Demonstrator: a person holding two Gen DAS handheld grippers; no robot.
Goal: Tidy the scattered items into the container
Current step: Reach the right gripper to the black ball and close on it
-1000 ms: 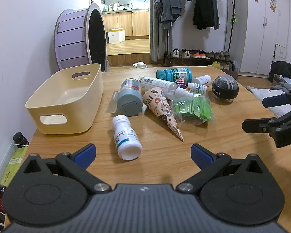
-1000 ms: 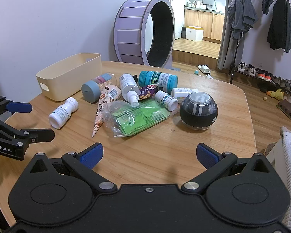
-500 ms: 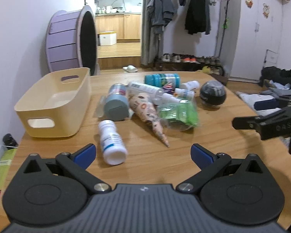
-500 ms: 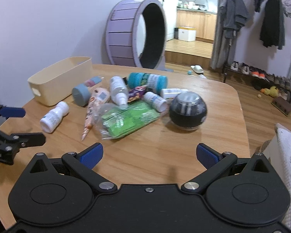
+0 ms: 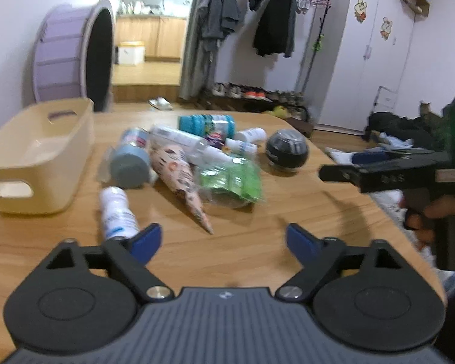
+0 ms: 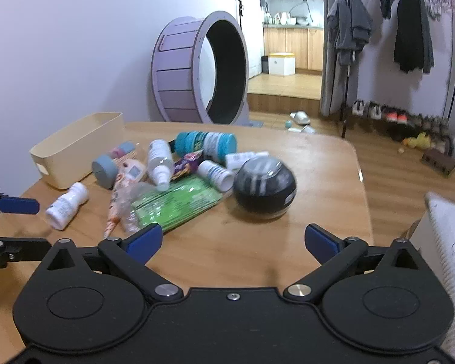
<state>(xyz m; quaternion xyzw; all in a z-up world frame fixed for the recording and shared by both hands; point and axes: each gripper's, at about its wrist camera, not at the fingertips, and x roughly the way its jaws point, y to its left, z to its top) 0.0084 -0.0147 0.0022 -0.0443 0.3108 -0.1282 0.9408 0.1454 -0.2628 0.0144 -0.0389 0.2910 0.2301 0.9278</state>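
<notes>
A cream plastic bin point(image 5: 36, 151) point(image 6: 72, 147) stands empty at the table's left. Beside it lies a heap: a white pill bottle point(image 5: 116, 212) point(image 6: 65, 204), a patterned paper cone point(image 5: 182, 182), a grey-capped jar point(image 5: 130, 160), a green packet in clear wrap point(image 5: 230, 179) point(image 6: 173, 203), a teal bottle point(image 6: 206, 144) and a black ball point(image 5: 286, 151) point(image 6: 264, 186). My left gripper point(image 5: 224, 239) is open and empty, near the white bottle. My right gripper point(image 6: 233, 238) is open and empty, short of the black ball.
A purple wheel point(image 6: 197, 69) stands on the floor behind the table. A clothes rack with a shoe shelf point(image 6: 403, 60) is at the back right. The round wooden table's far edge point(image 6: 345, 142) curves to the right.
Both views have tilted upward and gone blurry. The left gripper has drawn closer to the white bottle. The right gripper has moved closer to the black ball. Nothing on the table has moved.
</notes>
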